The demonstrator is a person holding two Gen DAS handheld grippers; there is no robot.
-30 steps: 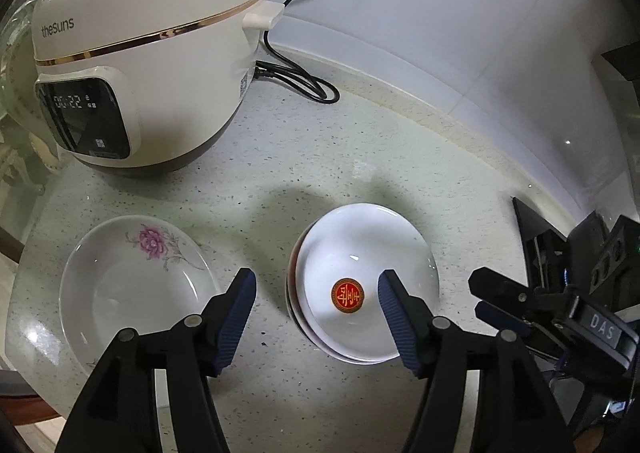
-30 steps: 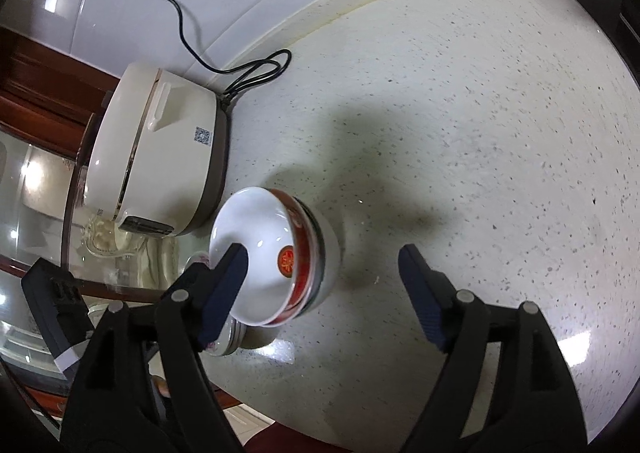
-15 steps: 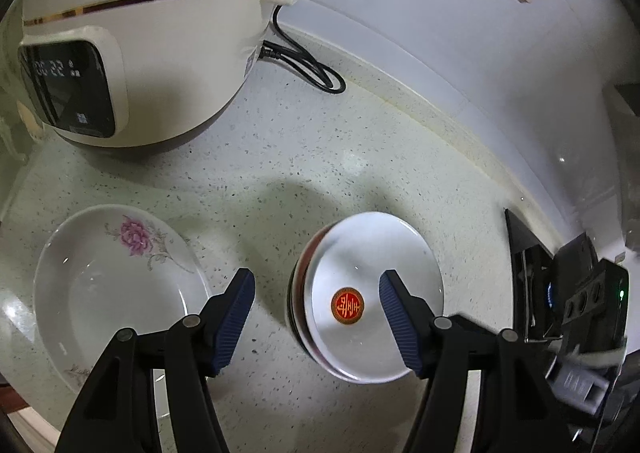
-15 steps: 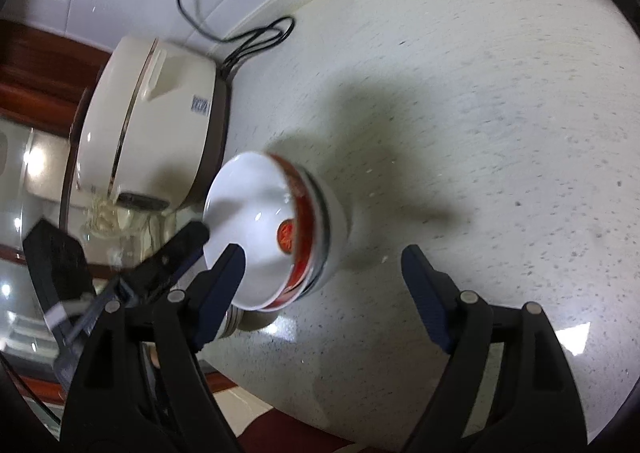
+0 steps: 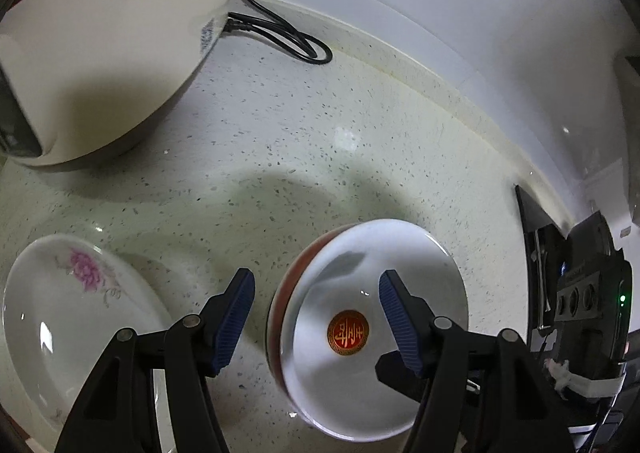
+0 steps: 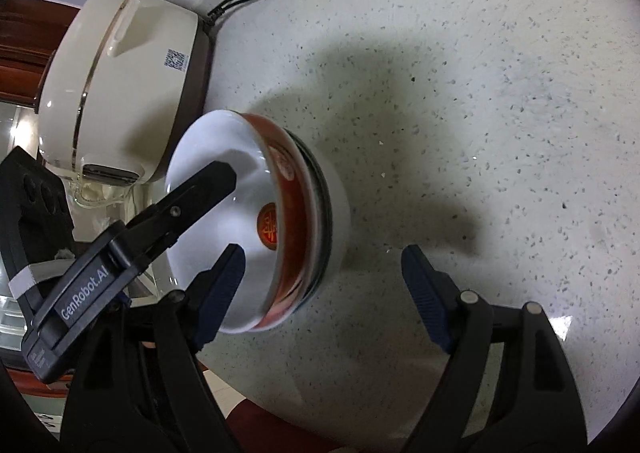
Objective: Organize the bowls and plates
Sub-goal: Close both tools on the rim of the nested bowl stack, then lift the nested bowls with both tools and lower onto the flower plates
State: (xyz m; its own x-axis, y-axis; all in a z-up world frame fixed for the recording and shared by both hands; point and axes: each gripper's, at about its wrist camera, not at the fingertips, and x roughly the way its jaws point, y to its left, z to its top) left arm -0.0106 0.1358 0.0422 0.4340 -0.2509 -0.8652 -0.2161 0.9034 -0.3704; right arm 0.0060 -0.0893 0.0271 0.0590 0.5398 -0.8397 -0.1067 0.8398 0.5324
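Both claws released: left claw (image 5: 316,321) straddles bowl stack (image 5: 372,333) rim near surface (image 5: 320,125) front edge; right claw (image 6: 324,281) beside. Your off-centre pinch may topple stack.

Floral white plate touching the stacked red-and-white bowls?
Apart. Left wrist view shows speckled countertop between the floral white plate and the stacked red-and-white bowls.

"GenRobot.AI" stands in white letters on the black body of the left gripper (image 6: 208,189), at eight o'clock in the right wrist view. A red roundel with a gold Chinese character sits at the bottom of the top bowl (image 5: 380,329). The QR sticker on the rice cooker (image 6: 120,81) is too small to read.
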